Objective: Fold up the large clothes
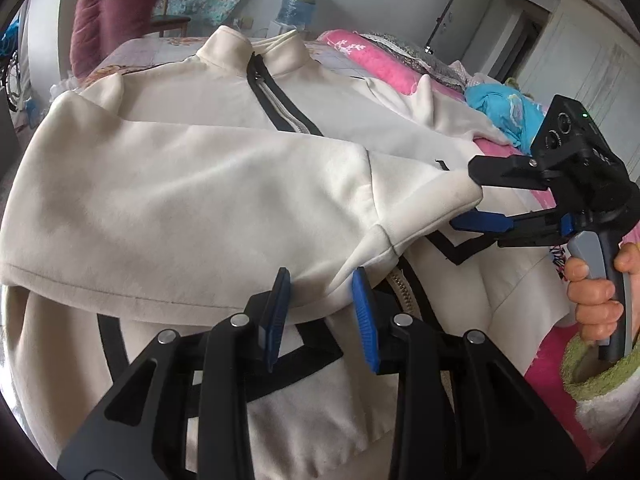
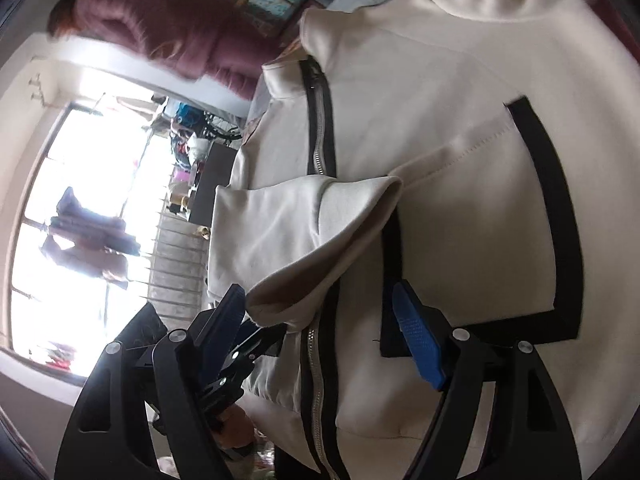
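Note:
A cream zip-up jacket (image 1: 192, 92) with black trim lies face up on a bed, its collar at the far end. One sleeve (image 1: 200, 208) is folded across the chest, its cuff (image 1: 420, 200) pointing right. My left gripper (image 1: 320, 316) stands open at the sleeve's near edge, and its blue pads do not press the cloth. At the cuff my right gripper (image 1: 466, 196) is open wide, with the cuff tip loose between its jaws. In the right wrist view the cuff (image 2: 280, 304) hangs between the right gripper (image 2: 320, 328) fingers over the jacket (image 2: 460, 128).
A pink pillow (image 1: 372, 60) and a blue cloth (image 1: 508, 108) lie on the bed to the right. A person in maroon clothes (image 1: 108, 12) stands beyond the bed's far left. A water bottle (image 1: 300, 0) stands at the back. A bright window (image 2: 80, 200) is to the left.

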Demonstrator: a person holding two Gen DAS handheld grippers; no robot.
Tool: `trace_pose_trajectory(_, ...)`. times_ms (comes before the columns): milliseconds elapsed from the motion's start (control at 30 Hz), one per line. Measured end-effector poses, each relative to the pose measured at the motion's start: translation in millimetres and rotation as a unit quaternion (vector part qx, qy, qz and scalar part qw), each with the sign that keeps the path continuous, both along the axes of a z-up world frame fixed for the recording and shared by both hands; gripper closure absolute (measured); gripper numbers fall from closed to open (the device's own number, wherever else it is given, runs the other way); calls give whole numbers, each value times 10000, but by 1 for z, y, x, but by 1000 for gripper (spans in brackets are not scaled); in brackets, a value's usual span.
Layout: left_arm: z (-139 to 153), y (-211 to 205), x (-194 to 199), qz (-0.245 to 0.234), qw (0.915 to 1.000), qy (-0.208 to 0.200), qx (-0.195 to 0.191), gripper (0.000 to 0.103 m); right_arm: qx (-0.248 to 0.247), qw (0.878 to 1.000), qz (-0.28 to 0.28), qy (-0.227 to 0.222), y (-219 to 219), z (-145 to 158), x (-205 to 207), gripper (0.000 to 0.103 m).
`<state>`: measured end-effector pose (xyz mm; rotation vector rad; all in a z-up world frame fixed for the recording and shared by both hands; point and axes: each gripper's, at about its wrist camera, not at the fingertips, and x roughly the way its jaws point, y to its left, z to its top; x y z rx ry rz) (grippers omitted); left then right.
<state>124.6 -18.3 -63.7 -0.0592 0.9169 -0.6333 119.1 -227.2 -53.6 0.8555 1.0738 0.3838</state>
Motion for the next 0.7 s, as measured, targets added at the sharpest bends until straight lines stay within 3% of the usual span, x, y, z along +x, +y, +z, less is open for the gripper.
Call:
trace_pose_trajectory(167,0,1,-4,50,9999,-96,55,72,430,9990,130,-64,9,2,4,29)
trace_pose_trajectory(367,1,1,-10,92,9996,-246,111,72,-107,9990,228,359,22,-11,17,31)
trace_pose_trajectory(400,3,2,-12,98,9995,-287,114,72,-229,9988,215,386,24,-12,20,36)
trace_pose_trajectory(567,12,18,-22,231,9982,-504,209,72,-604,9975,289,238,32,-2,26,89)
trace_pose_trajectory(633,13,31,-24,392,9978,-484,221,72,-785,9961,384,73,38,8,31,96)
trace_pose_trajectory(700,12,47,-23,643,9968,-392,262,72,-1032,9927,581,-227,47,30,42,97)
